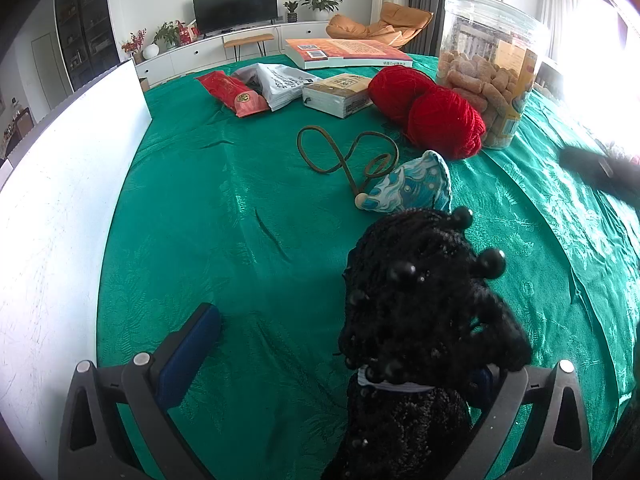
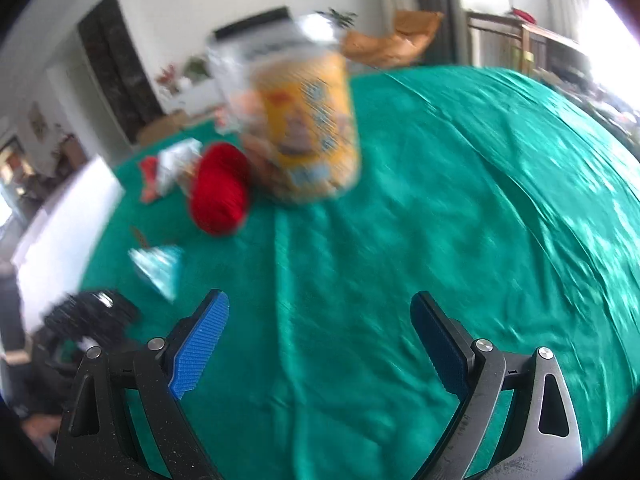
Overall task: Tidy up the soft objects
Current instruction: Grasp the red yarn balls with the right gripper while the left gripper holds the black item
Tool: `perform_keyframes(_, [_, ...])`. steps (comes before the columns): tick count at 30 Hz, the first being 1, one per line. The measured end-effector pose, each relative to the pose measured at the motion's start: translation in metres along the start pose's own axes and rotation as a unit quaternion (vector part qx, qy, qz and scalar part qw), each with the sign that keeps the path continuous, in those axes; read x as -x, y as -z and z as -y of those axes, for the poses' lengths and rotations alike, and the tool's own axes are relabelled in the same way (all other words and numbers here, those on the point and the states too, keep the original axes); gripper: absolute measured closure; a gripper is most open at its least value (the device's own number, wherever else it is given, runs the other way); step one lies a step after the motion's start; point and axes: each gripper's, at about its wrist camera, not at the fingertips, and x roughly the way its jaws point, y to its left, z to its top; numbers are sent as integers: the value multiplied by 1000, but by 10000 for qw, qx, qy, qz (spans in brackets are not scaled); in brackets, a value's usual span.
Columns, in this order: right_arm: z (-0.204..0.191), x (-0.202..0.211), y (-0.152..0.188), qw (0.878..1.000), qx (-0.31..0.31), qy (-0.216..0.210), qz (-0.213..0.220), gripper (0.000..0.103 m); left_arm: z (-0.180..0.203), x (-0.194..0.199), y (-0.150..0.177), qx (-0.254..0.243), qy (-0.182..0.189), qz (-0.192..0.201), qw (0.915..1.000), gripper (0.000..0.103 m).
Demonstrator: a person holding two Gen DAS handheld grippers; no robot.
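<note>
A black knitted piece with black beads fills the lower right of the left wrist view. It rests against the right finger of my left gripper and hides it. The left finger stands far from the piece, so the jaws are open. Beyond it lie a blue-and-white cloth pouch with a brown cord, and two red yarn balls. The right wrist view is blurred: my right gripper hangs open over the green cloth, empty, with the yarn, pouch and black piece to its left.
A clear jar of biscuits stands behind the yarn, also in the right wrist view as a jar. Two books, a white bag and a red packet lie at the back. A white panel borders the left edge.
</note>
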Motion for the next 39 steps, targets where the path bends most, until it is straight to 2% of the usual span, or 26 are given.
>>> perform_keyframes(5, [-38,-69,-52,9978,327,-254,-527,12,0,0,0,1,0,1,10000,0])
perform_keyframes(8, [-54,-102,-61,9956,510,-183,-764,15,0,0,0,1,2,1,10000,0])
perform_keyframes(9, [-57,-109,-61,9950,580,-121,-805,22,0,0,0,3,2,1,10000,0])
perform_keyframes(10, [-58,-114,-58,9938,608,-136,-916,67,0,0,0,3,1,1,10000,0])
perform_keyframes(11, [-54,-112,-54,9940,519,-176,-944,63,0,0,0,3,2,0,10000,0])
perform_keyframes(14, [-35,-80,-30,9938,317,-451,-969,63,0,0,0,4,-3,-2,10000,0])
perform_keyframes(16, [-13,-51,-9,9940,344,-436,-942,63,0,0,0,16,-6,-15,10000,0])
perform_keyframes(20, [56,-6,10,9966,-28,397,-726,63,0,0,0,19,-8,-35,10000,0])
perform_keyframes(22, [92,3,2,9951,-323,766,-543,63,0,1,-1,0,11,-114,9999,0])
perform_keyframes(26, [154,2,-31,9912,-794,1057,-106,61,1,9,-1,27,345,-328,9989,0])
perform_keyframes(28, [175,-18,-43,9923,-946,735,-319,51,2,18,-2,65,481,-356,9982,0])
perform_keyframes(29, [184,-30,-47,9914,-1024,537,-609,43,3,24,-2,44,523,-368,9979,0])
perform_keyframes(31, [191,-35,-54,9889,-1041,464,-948,39,3,39,-4,23,642,-323,9974,0])
perform_keyframes(33, [190,-22,-67,9917,-865,404,-858,31,3,52,-6,-32,825,-263,9962,0])
perform_keyframes(34, [187,-17,-75,9927,-757,474,-816,21,5,55,-6,-83,874,-251,9958,0])
perform_keyframes(36, [177,-17,-92,9926,-584,548,-917,20,11,58,-7,-228,862,-292,9956,0])
perform_keyframes(38, [165,-36,-102,9889,-392,545,-1326,20,19,50,-8,-390,658,-382,9963,0])
perform_keyframes(39, [158,-52,-102,9841,-247,560,-1668,21,21,45,-9,-434,472,-423,9970,0])
